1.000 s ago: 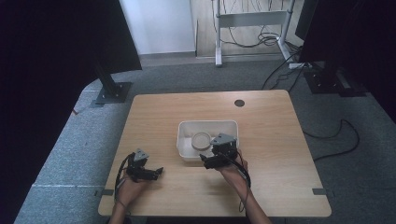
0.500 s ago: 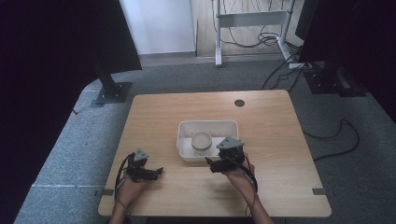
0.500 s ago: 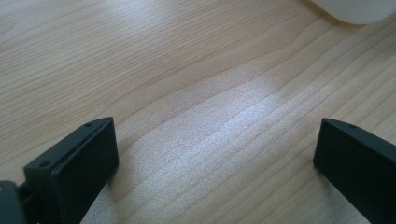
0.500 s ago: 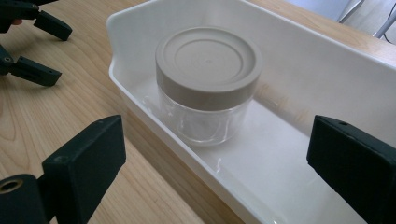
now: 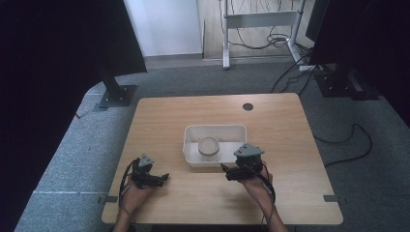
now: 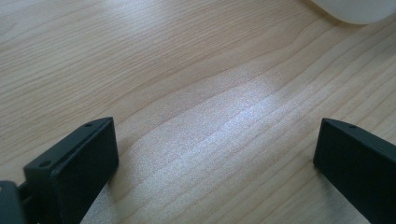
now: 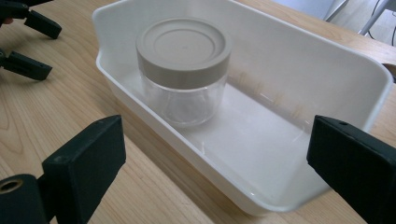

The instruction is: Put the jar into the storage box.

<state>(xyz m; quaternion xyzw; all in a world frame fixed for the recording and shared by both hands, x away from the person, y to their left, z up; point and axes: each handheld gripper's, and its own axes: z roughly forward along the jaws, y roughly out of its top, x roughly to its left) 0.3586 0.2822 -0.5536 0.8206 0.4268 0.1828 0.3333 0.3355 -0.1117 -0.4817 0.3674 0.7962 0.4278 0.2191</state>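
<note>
A white plastic bin (image 5: 239, 131) sits in the middle of the wooden table (image 5: 280, 125). Inside it, toward its left end, stands a clear jar (image 5: 209, 146) with a beige screw lid (image 7: 183, 46). My right gripper (image 5: 226, 172) is held just off the bin's near right corner, open, its jaws wide apart and empty, facing the bin wall (image 7: 140, 112) and the jar (image 7: 180, 98). My left gripper (image 5: 163, 178) rests low over the table at the near left, open and empty, with bare wood between its jaws (image 6: 215, 158).
A corner of the bin (image 6: 355, 9) shows at the top of the left gripper view. The left gripper (image 7: 46, 50) appears far off in the right gripper view. A round cable hole (image 5: 248, 107) lies near the table's far edge. Dark stands and cables surround the table.
My right gripper has drawn back from the bin toward the near edge and slightly right. The left gripper has stayed put.
</note>
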